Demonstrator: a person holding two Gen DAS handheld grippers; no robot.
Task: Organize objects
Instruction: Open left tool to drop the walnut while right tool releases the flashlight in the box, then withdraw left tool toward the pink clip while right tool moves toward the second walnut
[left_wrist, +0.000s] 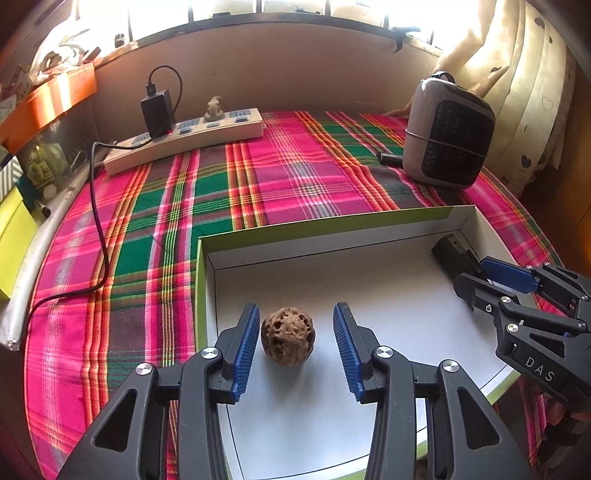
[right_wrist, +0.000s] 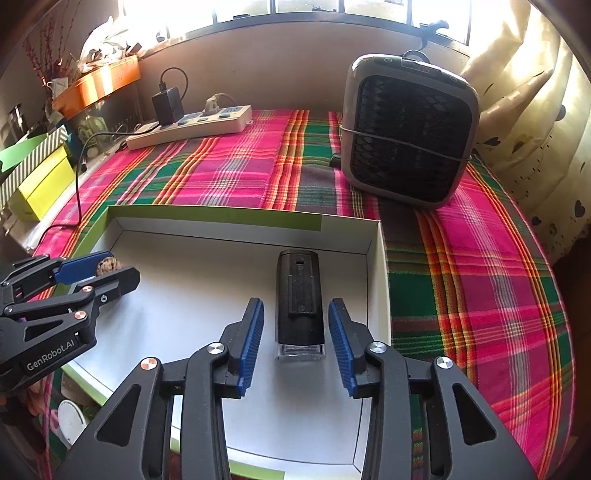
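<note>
Left wrist view: left gripper (left_wrist: 295, 345) low over a shallow white box (left_wrist: 369, 295), fingers released, a walnut (left_wrist: 288, 336) lying between them, nearer the left finger, untouched. Right gripper (right_wrist: 296, 341) likewise spread, straddling a black rectangular device (right_wrist: 300, 306) on the box floor. Box sits on a pink-green plaid cloth (left_wrist: 258, 177) covering the tabletop; power strip (left_wrist: 184, 138) and small heater (right_wrist: 406, 129) stand beyond, below a window.
</note>
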